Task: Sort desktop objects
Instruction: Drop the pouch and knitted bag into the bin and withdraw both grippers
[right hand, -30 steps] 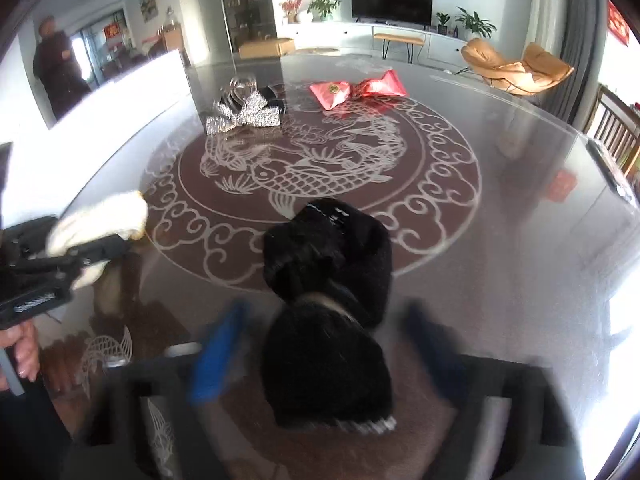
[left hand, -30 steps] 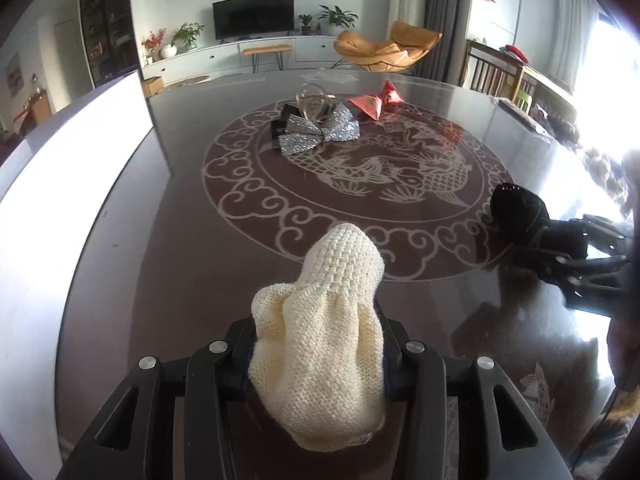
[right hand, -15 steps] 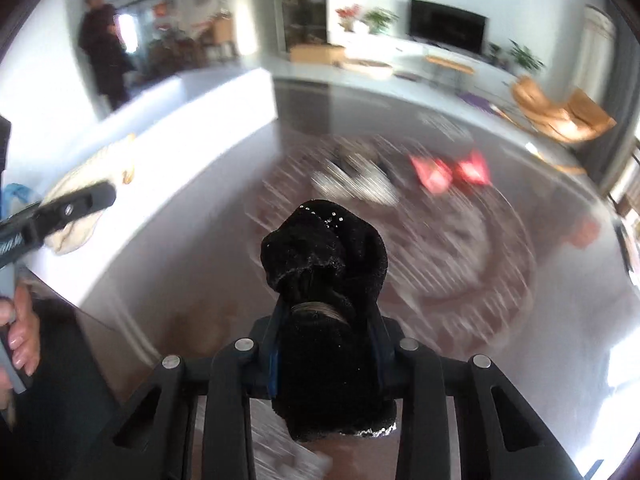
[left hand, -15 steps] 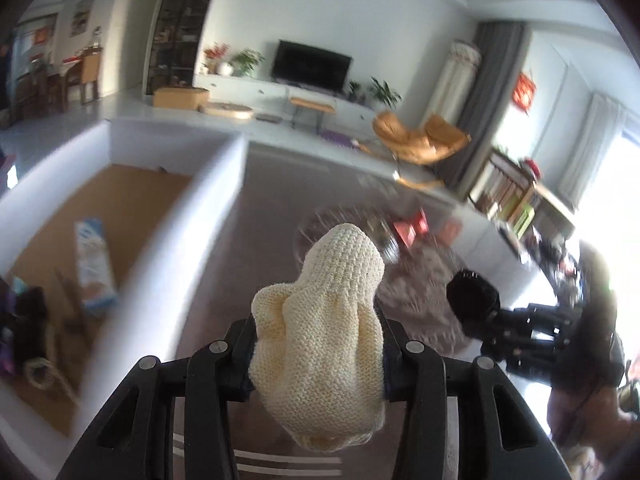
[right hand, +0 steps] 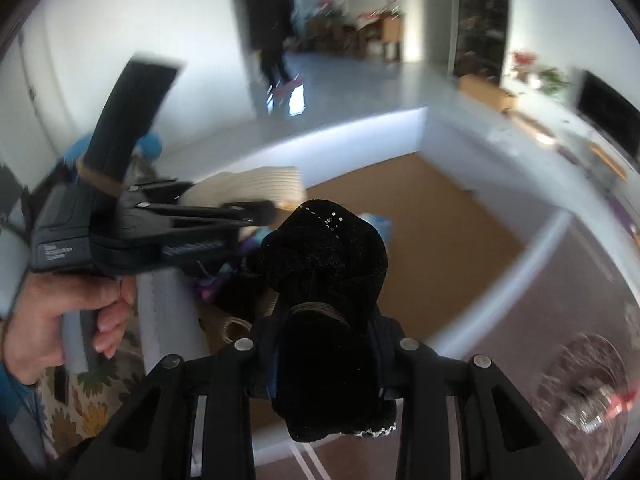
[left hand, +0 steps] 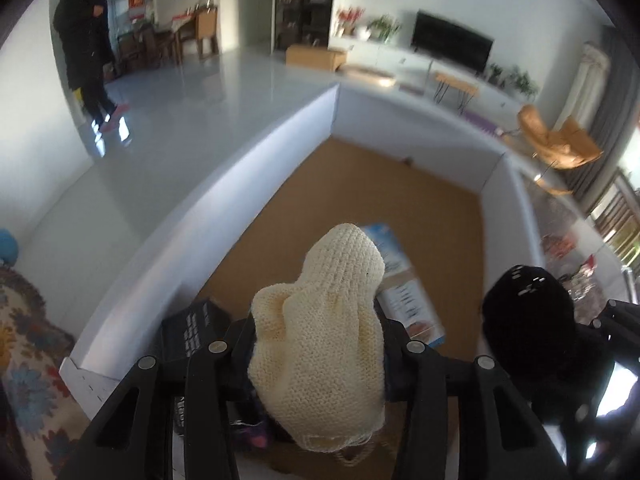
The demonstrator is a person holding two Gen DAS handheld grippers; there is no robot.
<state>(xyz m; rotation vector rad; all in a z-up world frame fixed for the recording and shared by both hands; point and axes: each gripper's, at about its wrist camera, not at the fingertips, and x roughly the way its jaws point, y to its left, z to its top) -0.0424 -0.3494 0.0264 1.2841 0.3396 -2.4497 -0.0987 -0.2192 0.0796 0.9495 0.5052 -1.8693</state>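
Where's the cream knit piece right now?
The cream knit piece sits clamped in the left gripper at bottom centre of the left wrist view, above the white box, with the black fabric piece to its right.

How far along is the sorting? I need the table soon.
Done: a blue carton and dark items already lie in the white box. In hand: the left hand-held gripper holds a cream knit piece, the right hand-held gripper a black one, both over the box. Left: dropping them; blurred things remain on the table.
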